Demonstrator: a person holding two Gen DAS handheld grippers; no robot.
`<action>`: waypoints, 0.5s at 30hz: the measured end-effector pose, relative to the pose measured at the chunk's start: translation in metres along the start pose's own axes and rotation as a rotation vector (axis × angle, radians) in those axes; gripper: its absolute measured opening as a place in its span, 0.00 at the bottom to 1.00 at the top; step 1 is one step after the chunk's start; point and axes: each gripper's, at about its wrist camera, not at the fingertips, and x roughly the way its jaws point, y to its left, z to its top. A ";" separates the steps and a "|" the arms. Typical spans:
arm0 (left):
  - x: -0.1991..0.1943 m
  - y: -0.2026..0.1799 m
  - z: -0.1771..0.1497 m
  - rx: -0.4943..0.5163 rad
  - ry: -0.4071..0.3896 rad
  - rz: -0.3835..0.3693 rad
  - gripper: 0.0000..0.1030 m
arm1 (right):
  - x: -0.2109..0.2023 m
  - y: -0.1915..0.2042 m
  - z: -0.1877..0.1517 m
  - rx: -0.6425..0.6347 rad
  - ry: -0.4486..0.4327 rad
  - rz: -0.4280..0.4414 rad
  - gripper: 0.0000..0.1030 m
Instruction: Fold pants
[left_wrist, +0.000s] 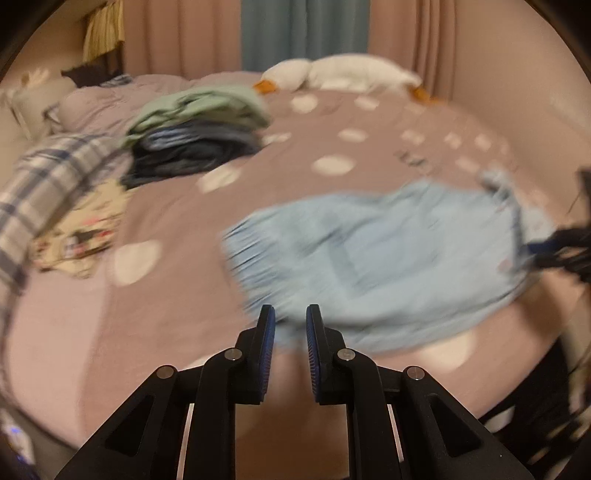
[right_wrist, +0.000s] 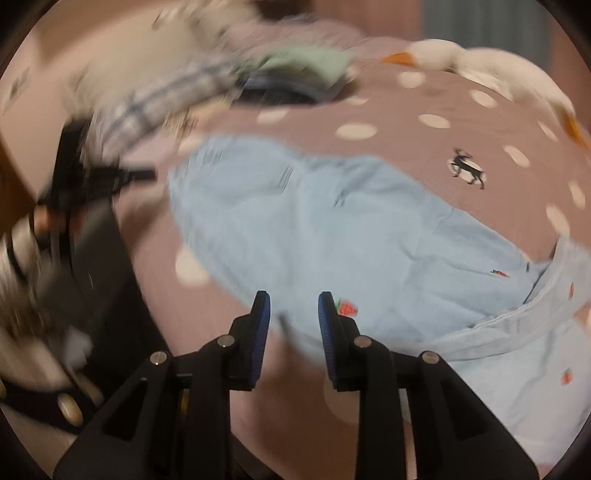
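Observation:
Light blue pants (left_wrist: 388, 258) with small strawberry prints lie flat on the mauve dotted bedspread (left_wrist: 166, 206). In the right wrist view the pants (right_wrist: 332, 236) spread from upper left to lower right, with the waistband at the right edge. My left gripper (left_wrist: 290, 314) is open and empty, just above the pants' near edge. My right gripper (right_wrist: 293, 301) is open and empty over the pants' near edge, beside a strawberry print (right_wrist: 347, 308). The other gripper (right_wrist: 96, 177) shows blurred at the left of the right wrist view.
A stack of folded clothes (left_wrist: 199, 129), green on top of dark ones, sits at the back left of the bed. A plaid garment (left_wrist: 48, 184) and a printed cloth (left_wrist: 81, 236) lie at the left. A white goose plush (left_wrist: 343, 74) lies by the curtains.

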 end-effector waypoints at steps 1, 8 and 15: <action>0.004 -0.010 0.005 0.003 -0.009 -0.032 0.13 | 0.006 -0.004 0.000 0.037 0.001 -0.016 0.28; 0.048 -0.094 0.034 0.080 0.028 -0.208 0.13 | 0.045 -0.007 -0.015 0.126 0.111 -0.037 0.26; 0.074 -0.165 0.037 0.181 0.118 -0.386 0.19 | -0.040 -0.118 -0.001 0.504 -0.113 -0.165 0.41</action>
